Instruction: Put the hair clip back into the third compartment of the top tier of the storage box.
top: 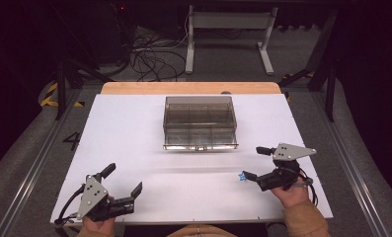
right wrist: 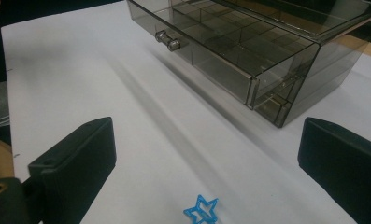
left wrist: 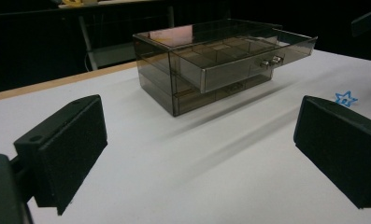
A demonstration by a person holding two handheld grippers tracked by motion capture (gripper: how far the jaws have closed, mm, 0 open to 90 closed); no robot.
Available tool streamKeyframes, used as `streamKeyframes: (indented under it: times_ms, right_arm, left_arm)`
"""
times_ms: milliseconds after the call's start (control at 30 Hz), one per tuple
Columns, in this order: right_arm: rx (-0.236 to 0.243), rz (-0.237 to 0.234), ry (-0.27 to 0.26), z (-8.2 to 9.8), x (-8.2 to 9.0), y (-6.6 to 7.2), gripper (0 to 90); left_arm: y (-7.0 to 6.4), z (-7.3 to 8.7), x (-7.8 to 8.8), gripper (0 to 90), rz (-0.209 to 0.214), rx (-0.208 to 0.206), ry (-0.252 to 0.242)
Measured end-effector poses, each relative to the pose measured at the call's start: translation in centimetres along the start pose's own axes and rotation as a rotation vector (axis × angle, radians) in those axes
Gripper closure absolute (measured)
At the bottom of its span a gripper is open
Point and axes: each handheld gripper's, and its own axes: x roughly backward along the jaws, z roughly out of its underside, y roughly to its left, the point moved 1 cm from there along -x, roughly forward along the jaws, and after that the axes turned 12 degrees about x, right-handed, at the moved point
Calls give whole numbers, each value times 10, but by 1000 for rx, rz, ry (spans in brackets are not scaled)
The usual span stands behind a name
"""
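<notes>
— What do we see from the high view?

— We see a white table [top: 134, 143] with a smoked clear drawer box [top: 200, 122] standing near its far middle, the upper drawer [top: 200, 139] pulled out toward the person. The left gripper [top: 123, 179] sits at the near left corner, jaws spread wide with nothing between them. The right gripper [top: 253, 163] rests at the near right, jaws likewise apart, and a small blue star [top: 241, 176] lies on the table just beside the tip of its nearer jaw. A hand holds each tool at the table's near edge, well apart from each other.

— And along the left gripper?

— In the left gripper view we look between two black jaws standing far apart over bare white surface. Beyond them the drawer box [left wrist: 206, 65] stands with its open drawer [left wrist: 248, 60] jutting out, two small metal knobs [left wrist: 270, 61] on its front and dividers visible inside. The blue star [left wrist: 346, 98] lies off to the right, just above the right-hand jaw.

— And the right gripper view?

— Again we find the jaws open and holding nothing. The blue star [right wrist: 201, 209] lies flat on the table between them, close in, touching neither. Farther off, the open drawer [right wrist: 206, 42] shows its compartments and knobs [right wrist: 167, 40], with a lower closed drawer [right wrist: 286, 100] beneath it.
</notes>
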Motion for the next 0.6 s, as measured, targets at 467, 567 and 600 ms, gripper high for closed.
streamKeyframes:
  times_ms: [467,567,600]
  right_arm:
    - [-7,-26,24,3,-6,2,78]
    - [-9,-31,34,5,-6,3,83]
    - [-8,-35,38,5,-7,3,88]
  left_arm:
    - [1,0,1,36,1,0,0]
    - [0,0,1,36,1,2,-1]
    - [0,0,1,36,1,1,-3]
